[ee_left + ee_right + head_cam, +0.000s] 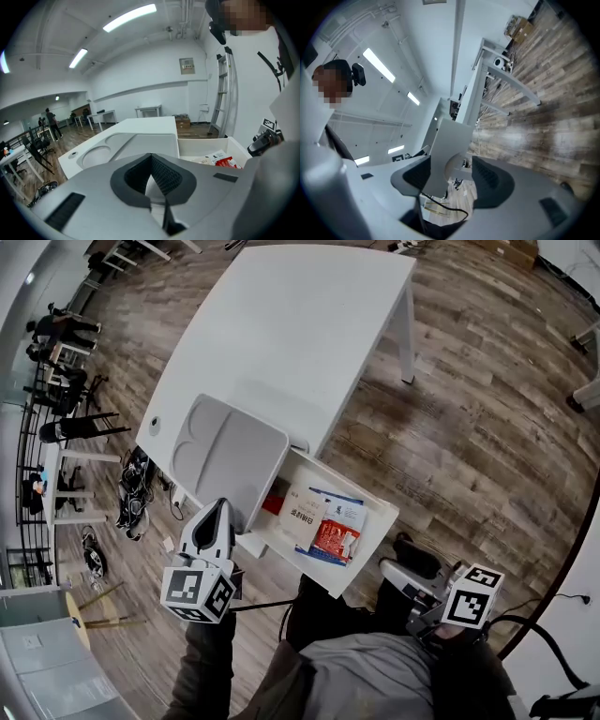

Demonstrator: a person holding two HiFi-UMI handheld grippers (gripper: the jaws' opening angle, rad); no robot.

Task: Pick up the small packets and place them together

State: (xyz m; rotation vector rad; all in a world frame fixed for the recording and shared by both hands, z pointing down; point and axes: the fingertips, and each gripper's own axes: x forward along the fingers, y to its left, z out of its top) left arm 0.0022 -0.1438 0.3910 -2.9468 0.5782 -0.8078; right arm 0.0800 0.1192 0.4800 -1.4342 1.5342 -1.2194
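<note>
One table (300, 324), one tray (225, 451), one drawer (373, 545) — at least three packets (334, 541)

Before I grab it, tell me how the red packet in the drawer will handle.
The red packet looks flat and thin: probably light and floppy, unlikely to roll. It overlaps a white packet, so pushing may drag both.

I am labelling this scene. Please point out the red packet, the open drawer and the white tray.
red packet (335, 540), head view, middle of its face.
open drawer (328, 476), head view, bare floor behind the packets.
white tray (230, 454), head view, its large compartment.
</note>
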